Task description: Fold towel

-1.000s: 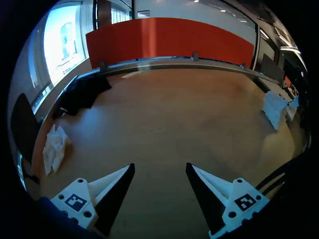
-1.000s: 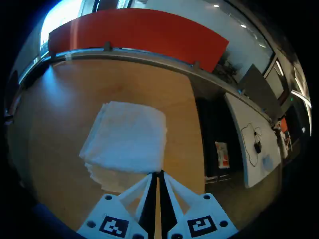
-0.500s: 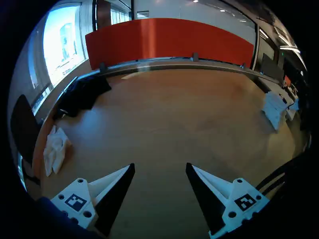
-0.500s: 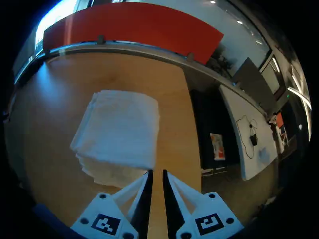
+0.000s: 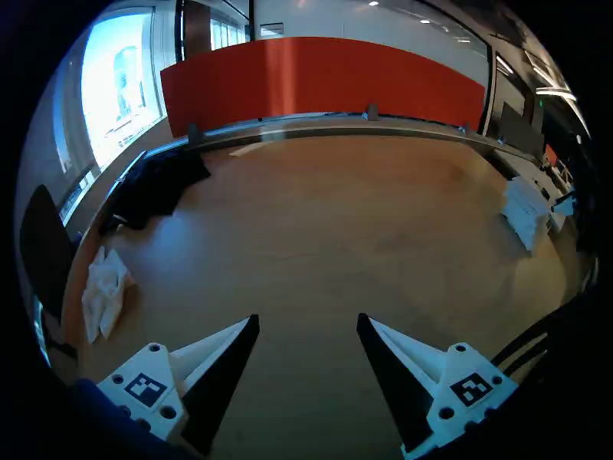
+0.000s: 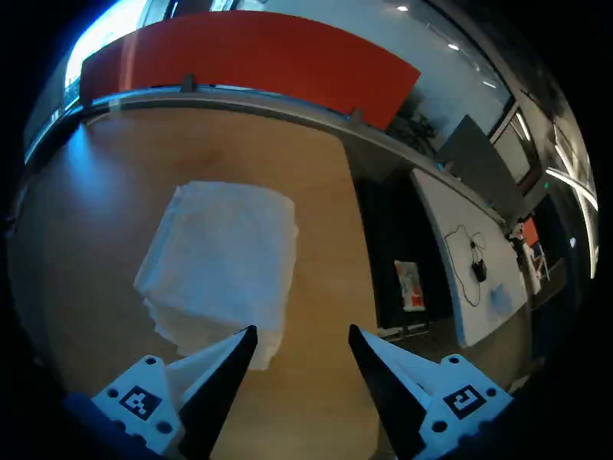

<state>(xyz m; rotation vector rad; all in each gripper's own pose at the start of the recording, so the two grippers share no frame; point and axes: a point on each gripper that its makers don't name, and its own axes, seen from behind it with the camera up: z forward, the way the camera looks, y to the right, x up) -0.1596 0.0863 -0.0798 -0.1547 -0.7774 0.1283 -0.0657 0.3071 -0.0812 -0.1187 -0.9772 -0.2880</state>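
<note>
A stack of folded white towels (image 6: 218, 264) lies on the wooden table (image 6: 122, 184) in the right gripper view, just ahead and left of my right gripper (image 6: 300, 343), which is open and holds nothing. The same stack (image 5: 526, 212) sits at the far right in the left gripper view. A crumpled white towel (image 5: 103, 290) lies at the table's left edge there. My left gripper (image 5: 306, 330) hovers open over bare wood with nothing between its fingers.
A black garment (image 5: 157, 184) lies at the far left of the table. A red partition (image 5: 322, 77) runs along the back edge. The table's right edge (image 6: 360, 253) drops to a dark floor beside a white desk (image 6: 467, 261). A dark chair (image 5: 42, 245) stands at left.
My right gripper has gone from shut to open, letting go of the folded towel stack. The left gripper has barely moved.
</note>
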